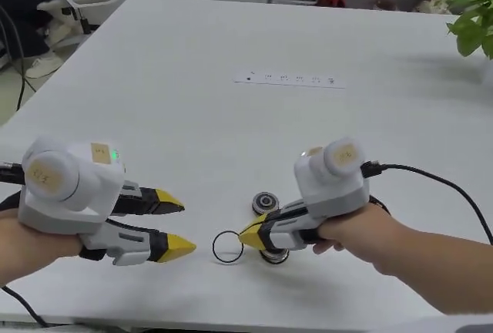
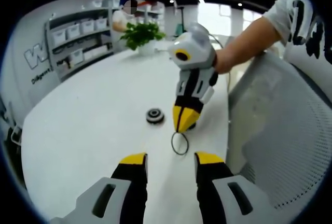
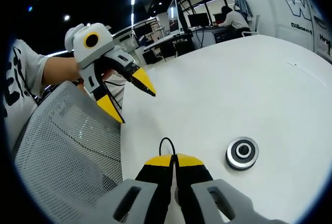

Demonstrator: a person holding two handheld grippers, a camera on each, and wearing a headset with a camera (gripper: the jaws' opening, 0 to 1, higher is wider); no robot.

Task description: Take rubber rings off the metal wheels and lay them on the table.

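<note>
A thin black rubber ring point(image 1: 227, 247) rests on the white table point(image 1: 231, 117), its right edge meeting the tips of my right gripper point(image 1: 246, 235), which is shut on it. In the right gripper view the ring point(image 3: 166, 143) loops out from the shut jaws point(image 3: 174, 159). A metal wheel point(image 1: 265, 202) lies just behind, seen too in the right gripper view point(image 3: 242, 153) and left gripper view point(image 2: 155, 115). A second wheel point(image 1: 275, 255) sits under the right gripper. My left gripper point(image 1: 181, 227) hovers open left of the ring point(image 2: 180, 143), nothing between its fingers point(image 2: 171, 157).
A white power strip point(image 1: 289, 79) lies mid-table. A green plant point(image 1: 471, 17) stands at the far right corner. The right gripper's black cable point(image 1: 431, 175) trails right. A mesh chair back point(image 2: 280, 130) is near the table's front edge.
</note>
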